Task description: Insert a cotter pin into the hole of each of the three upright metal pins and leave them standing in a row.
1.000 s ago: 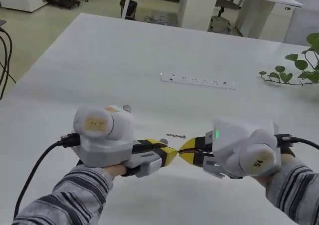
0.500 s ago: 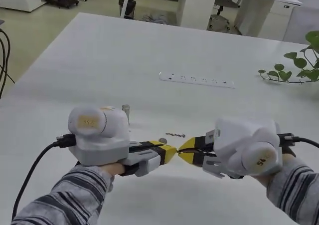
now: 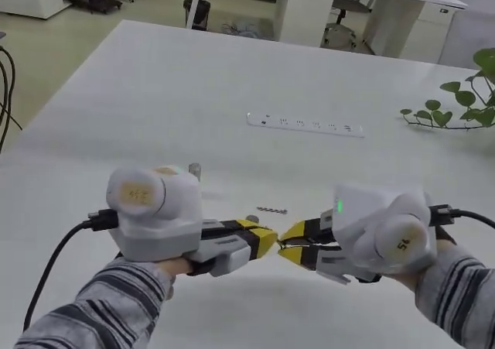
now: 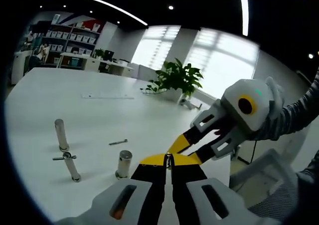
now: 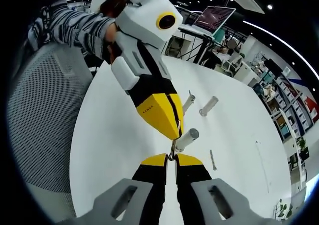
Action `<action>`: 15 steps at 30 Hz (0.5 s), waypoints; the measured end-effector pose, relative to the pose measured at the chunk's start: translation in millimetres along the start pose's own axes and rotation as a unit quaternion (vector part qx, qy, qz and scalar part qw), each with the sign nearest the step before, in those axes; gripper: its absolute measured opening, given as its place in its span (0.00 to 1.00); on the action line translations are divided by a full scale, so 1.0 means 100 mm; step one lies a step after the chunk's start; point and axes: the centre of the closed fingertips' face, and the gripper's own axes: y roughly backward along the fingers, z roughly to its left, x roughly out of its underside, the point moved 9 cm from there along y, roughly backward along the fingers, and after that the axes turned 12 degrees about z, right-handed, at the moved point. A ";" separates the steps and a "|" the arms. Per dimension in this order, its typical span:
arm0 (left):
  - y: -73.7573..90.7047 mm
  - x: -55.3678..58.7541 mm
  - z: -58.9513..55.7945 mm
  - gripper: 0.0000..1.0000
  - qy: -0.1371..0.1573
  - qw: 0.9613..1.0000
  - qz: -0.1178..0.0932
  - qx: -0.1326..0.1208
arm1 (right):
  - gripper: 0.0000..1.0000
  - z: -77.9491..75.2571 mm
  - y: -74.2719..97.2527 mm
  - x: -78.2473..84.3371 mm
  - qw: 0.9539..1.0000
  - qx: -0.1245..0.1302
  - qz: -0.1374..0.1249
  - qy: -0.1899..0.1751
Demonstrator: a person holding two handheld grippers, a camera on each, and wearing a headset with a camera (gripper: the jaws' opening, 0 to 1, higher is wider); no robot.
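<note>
White table [image 3: 155,94] | power strip [image 3: 305,124] centre | plant [image 3: 464,101] right | loose cotter pin [image 3: 272,210] flat

This is an office. White desks with drawers [image 3: 305,12] and a grey rolling chair [image 3: 344,16] stand at the top of the head view. Shelves of boxes [image 4: 62,35] fill the left gripper view's upper left.

The white worktop [image 3: 155,78] carries a power strip [image 3: 305,124] well beyond both claws; a trailing plant [image 3: 456,113] lies far past the right claw [image 3: 288,241]; a loose cotter pin [image 3: 271,210] lies just beyond the tips; ahead of the left claw [image 4: 168,159], to one side, stand three metal pins [image 4: 123,164], one [image 4: 71,167] crossed by a second cotter pin [image 4: 65,157].
</note>
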 end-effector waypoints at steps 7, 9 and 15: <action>0.01 -0.01 -0.02 0.00 -0.014 1.000 0.003 0.013 | 0.01 0.00 0.02 0.03 0.999 -0.018 -0.017 -0.029; 0.01 -0.01 -0.02 0.00 -0.015 1.000 0.005 0.016 | 0.00 0.01 0.02 0.03 0.999 -0.022 -0.019 -0.032; 0.01 0.00 -0.02 0.00 -0.024 1.000 0.010 0.014 | 0.00 0.01 0.03 0.05 0.999 -0.025 -0.017 -0.031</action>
